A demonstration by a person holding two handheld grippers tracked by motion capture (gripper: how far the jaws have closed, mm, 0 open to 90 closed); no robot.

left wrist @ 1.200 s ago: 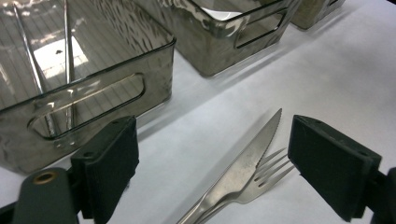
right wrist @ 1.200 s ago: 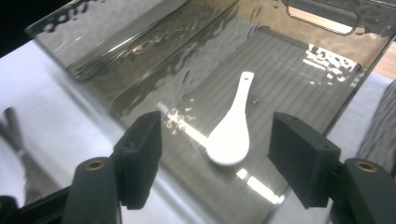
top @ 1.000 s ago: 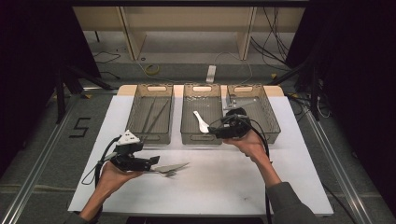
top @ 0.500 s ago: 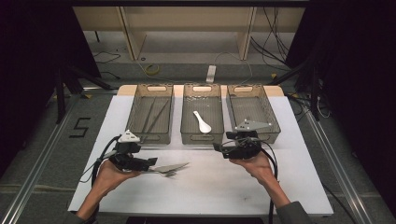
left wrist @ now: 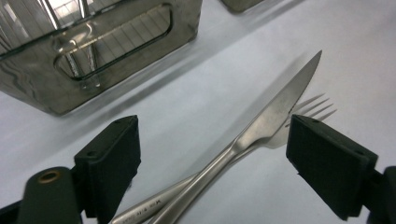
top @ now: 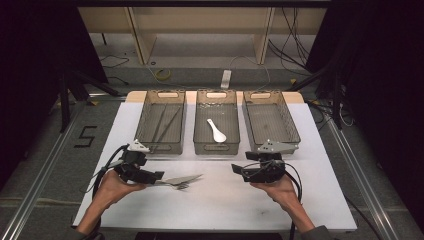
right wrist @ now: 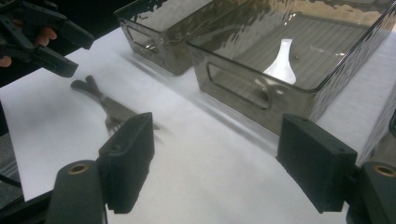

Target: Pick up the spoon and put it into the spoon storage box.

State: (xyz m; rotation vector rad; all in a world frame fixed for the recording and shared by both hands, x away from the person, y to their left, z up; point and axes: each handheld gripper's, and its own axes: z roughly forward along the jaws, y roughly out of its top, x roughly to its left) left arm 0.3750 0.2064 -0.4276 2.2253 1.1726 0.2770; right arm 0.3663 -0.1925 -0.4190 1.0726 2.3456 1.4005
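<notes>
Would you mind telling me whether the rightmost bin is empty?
Empty, as far as the high view shows: the rightmost bin holds nothing, while the middle bin holds a white spoon.

Around the worktop: floor clutter and frame.
A white worktop point(top: 310, 200) stands on grey floor marked "5" point(top: 85, 136). Behind it lie a power strip point(top: 226, 79), a yellow cable coil point(top: 162, 75) and wooden shelf legs point(top: 140, 35); dark drapes hang either side.
</notes>
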